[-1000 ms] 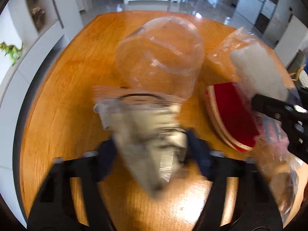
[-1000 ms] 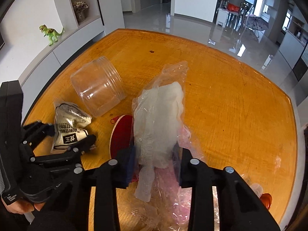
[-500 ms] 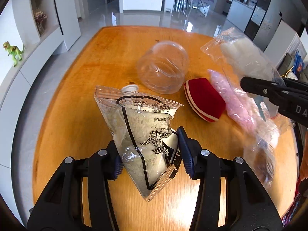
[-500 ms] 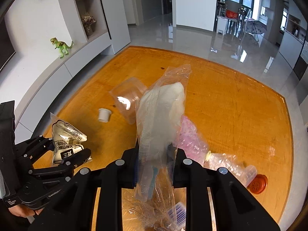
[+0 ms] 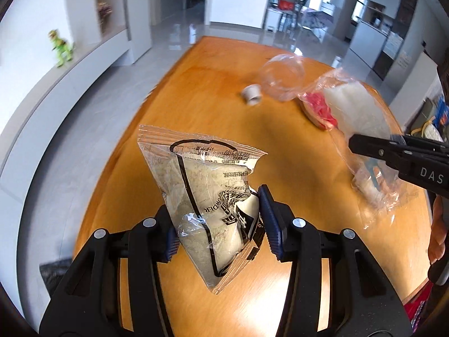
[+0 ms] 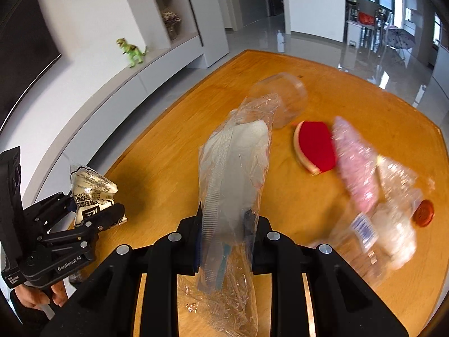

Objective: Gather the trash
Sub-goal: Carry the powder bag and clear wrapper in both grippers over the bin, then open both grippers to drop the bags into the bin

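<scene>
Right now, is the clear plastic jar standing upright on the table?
No, the clear plastic jar lies tipped on its side on the wooden table, beyond the red sponge.

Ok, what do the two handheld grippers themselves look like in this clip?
Both are matte black plastic with silver screw heads. The left gripper has ribbed blue pads and white "GenRobot.AI" lettering on its side. The right gripper shows white "DAS" lettering. No cables or sleeves visible.

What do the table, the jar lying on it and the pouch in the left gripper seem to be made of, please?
Table: looks like wood with a glossy orange finish; faint grain and window glare show.
Jar: clear plastic, probably; see-through and ridged.
Pouch: thin, crinkly, shiny plastic film, printed in black, with pale powder showing through.
</scene>
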Demonstrator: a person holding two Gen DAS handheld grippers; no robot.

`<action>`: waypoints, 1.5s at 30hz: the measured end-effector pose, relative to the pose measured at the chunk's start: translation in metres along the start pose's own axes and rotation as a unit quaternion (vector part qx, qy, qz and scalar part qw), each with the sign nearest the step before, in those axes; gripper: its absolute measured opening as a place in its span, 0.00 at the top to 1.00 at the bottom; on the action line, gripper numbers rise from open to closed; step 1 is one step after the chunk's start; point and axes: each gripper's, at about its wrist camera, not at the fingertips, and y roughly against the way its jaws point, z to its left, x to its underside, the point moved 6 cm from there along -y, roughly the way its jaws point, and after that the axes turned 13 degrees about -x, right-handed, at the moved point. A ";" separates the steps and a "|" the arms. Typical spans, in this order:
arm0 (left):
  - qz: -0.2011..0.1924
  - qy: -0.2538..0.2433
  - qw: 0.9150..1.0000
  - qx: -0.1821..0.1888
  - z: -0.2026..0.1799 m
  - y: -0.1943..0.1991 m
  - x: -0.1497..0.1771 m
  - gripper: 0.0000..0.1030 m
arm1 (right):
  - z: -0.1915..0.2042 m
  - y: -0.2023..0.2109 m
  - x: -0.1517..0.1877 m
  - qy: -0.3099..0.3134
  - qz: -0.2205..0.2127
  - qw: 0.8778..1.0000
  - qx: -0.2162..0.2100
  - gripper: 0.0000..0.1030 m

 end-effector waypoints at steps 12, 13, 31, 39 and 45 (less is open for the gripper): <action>0.014 0.111 0.992 -0.065 0.132 0.044 0.124 0.52 | 0.145 -0.056 0.073 0.078 0.058 0.992 -0.086 0.76; 0.013 0.121 0.990 -0.076 0.145 0.049 0.134 0.52 | 0.155 -0.059 0.077 0.087 0.063 0.990 -0.091 0.76; 0.081 0.303 0.924 -0.220 0.317 0.080 0.302 0.52 | 0.391 -0.178 0.175 0.258 0.205 0.925 -0.189 0.75; 0.088 0.331 0.904 -0.254 0.336 0.103 0.311 0.06 | 0.425 -0.225 0.171 0.238 0.244 0.924 -0.173 0.27; 0.071 0.343 0.900 -0.258 0.340 0.120 0.308 0.06 | 0.415 -0.214 0.162 0.234 0.228 0.928 -0.180 0.27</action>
